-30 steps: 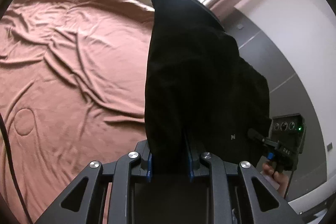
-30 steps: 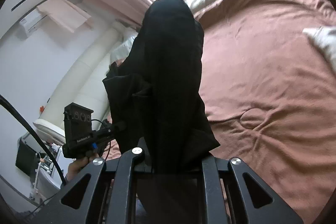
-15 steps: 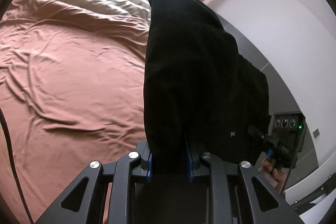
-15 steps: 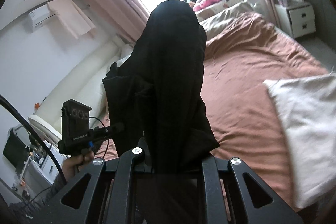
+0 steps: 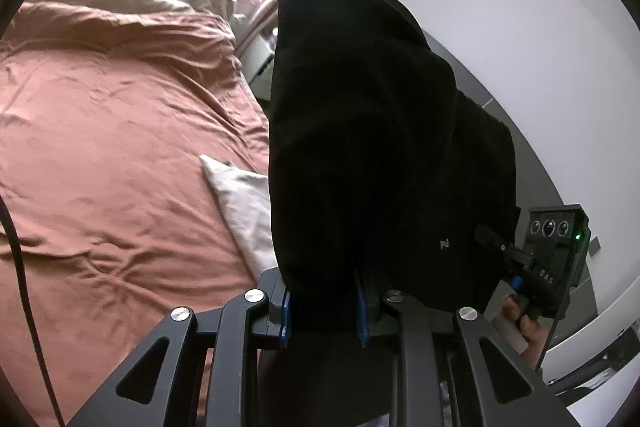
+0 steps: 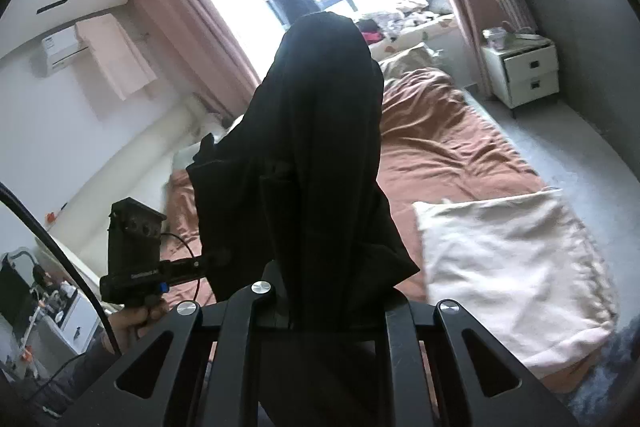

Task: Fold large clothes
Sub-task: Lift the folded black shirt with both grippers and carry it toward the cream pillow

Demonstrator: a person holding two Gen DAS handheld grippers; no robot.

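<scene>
I am holding the black garment (image 5: 360, 131) up off the bed (image 5: 112, 131) with both grippers. In the left wrist view my left gripper (image 5: 322, 311) is pinching it: the jaws are standing only narrowly apart, blue pads (image 5: 285, 311) pressing on a bunched fold of the cloth, which is draping up and over the fingers and hiding their tips. In the right wrist view my right gripper (image 6: 332, 311) is gripping another part of the same garment, jaws nearly closed on the fabric, which is covering the fingers there too. The garment is hanging in the air between the two grippers, above the near edge of the bed and clear of the brown sheet (image 6: 448, 147). A pale pillow (image 6: 512, 267) is lying at the bed's near right corner. A white nightstand (image 6: 524, 71) is standing beside the bed's far right corner.
</scene>
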